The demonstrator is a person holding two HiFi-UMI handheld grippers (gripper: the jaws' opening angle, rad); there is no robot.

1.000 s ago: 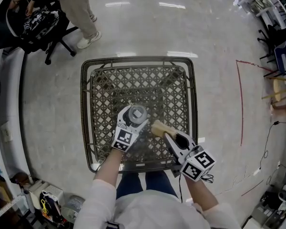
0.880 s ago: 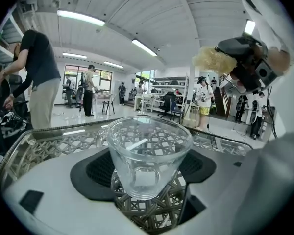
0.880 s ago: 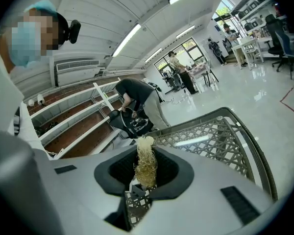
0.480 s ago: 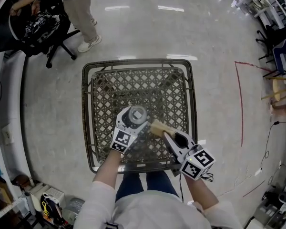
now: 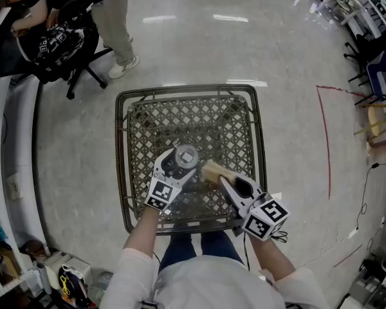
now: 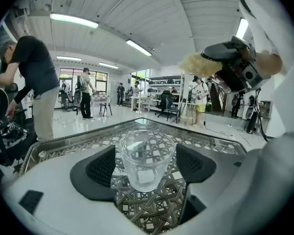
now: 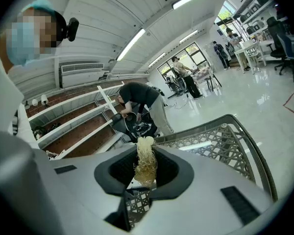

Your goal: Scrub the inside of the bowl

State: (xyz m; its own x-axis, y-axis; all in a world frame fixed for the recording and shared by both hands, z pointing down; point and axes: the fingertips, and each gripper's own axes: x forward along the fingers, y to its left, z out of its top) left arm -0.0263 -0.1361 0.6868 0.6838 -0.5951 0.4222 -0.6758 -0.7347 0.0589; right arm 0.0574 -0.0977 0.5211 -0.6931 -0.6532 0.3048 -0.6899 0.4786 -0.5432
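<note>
At the table's (image 5: 180, 116) centre, the left gripper (image 6: 147, 166) clamps the bowl (image 5: 186, 154), light, slick, breakable glass, by its sidewalls, while the right gripper (image 7: 146, 169) pinches a soft scrubber (image 5: 213, 172) at four o'clock.

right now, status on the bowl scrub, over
Copy: left tongs bracket glass bowl, grip unclear; right tongs shut on fibre scrubber, beside bowl, not inside; nothing between them.

I saw a clear, colourless bowl (image 6: 146, 160) on a dark brown lattice-weave table (image 5: 206, 118); the scrubber (image 7: 145, 166) at its four o'clock was pale straw-yellow.
</note>
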